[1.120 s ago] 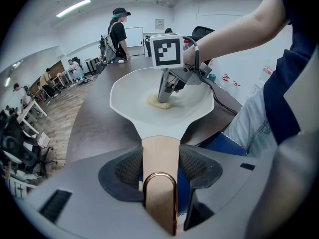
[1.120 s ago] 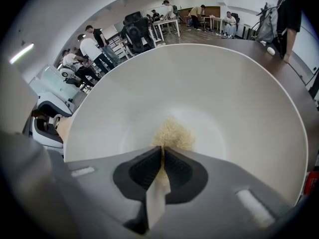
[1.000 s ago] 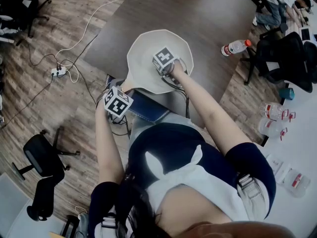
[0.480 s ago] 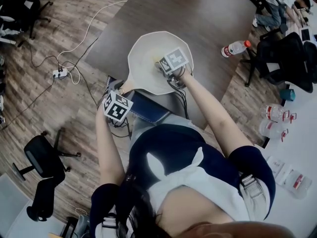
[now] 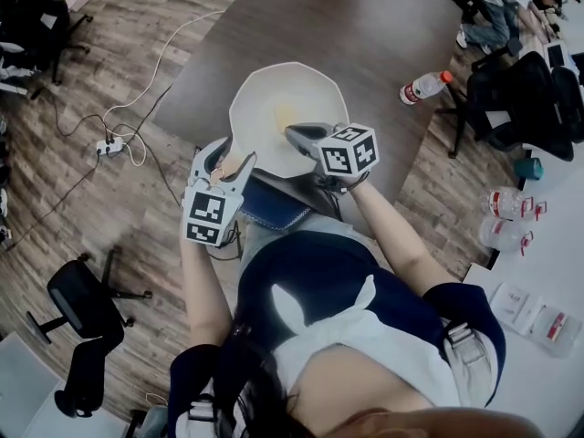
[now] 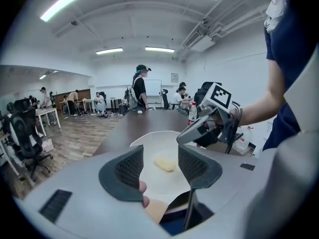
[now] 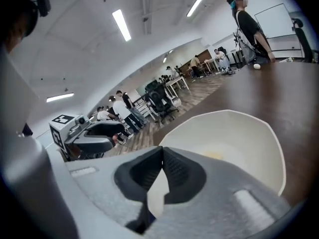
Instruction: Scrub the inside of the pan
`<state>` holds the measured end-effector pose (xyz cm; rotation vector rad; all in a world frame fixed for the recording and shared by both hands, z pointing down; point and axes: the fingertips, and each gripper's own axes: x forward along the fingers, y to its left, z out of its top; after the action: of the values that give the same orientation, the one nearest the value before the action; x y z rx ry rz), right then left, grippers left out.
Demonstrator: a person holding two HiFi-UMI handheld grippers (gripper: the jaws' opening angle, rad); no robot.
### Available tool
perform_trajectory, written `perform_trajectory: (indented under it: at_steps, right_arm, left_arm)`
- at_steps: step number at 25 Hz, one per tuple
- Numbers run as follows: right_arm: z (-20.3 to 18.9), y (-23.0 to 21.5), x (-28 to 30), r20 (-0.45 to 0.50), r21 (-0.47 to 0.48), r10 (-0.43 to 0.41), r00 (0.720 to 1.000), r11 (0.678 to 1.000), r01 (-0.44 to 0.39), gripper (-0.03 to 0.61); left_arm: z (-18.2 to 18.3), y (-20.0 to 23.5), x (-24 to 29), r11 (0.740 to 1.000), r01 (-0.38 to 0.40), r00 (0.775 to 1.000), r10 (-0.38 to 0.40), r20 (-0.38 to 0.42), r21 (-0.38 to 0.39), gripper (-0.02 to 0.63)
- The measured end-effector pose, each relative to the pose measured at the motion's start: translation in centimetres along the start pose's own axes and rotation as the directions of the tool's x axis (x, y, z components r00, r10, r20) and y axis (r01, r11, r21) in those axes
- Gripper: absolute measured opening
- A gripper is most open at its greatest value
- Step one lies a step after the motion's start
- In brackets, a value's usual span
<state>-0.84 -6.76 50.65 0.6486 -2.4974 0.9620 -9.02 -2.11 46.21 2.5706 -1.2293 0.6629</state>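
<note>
A white pan (image 5: pixel 310 94) rests on the dark table's near edge, its tan handle (image 6: pixel 155 209) pointing towards me. A yellow sponge (image 5: pixel 284 114) lies loose inside it. My left gripper (image 5: pixel 228 156) hangs above the handle end, open, with nothing between its pads (image 6: pixel 130 167). My right gripper (image 5: pixel 292 132) hovers over the pan's near side. Its jaws have just closed and meet with nothing between them. In the right gripper view the pan (image 7: pixel 239 133) lies beyond the shut right gripper (image 7: pixel 162 158). In the left gripper view the sponge (image 6: pixel 165 164) shows between the open jaws.
A plastic bottle (image 5: pixel 422 86) lies on the brown table (image 5: pixel 383 26) to the right. A blue cushion (image 5: pixel 271 204) sits under the handle. Cables and a power strip (image 5: pixel 108 146) lie on the wooden floor at left, with an office chair (image 5: pixel 80 301). People stand and sit further off.
Both grippers have risen off the pan. The left one has let go of the handle and stands open. The right one has left the sponge in the pan and shut.
</note>
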Motion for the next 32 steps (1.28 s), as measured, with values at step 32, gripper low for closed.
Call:
perform_trajectory:
  at_steps: [32]
  right_arm:
    - [-4.8,3.2,-10.7,0.289,0.022,-0.270,0.918,0.961,0.275,-0.001]
  left_arm:
    - [2.3,-14.0,6.2,0.958,0.191,0.982,-0.188,0.035,-0.213,0.005]
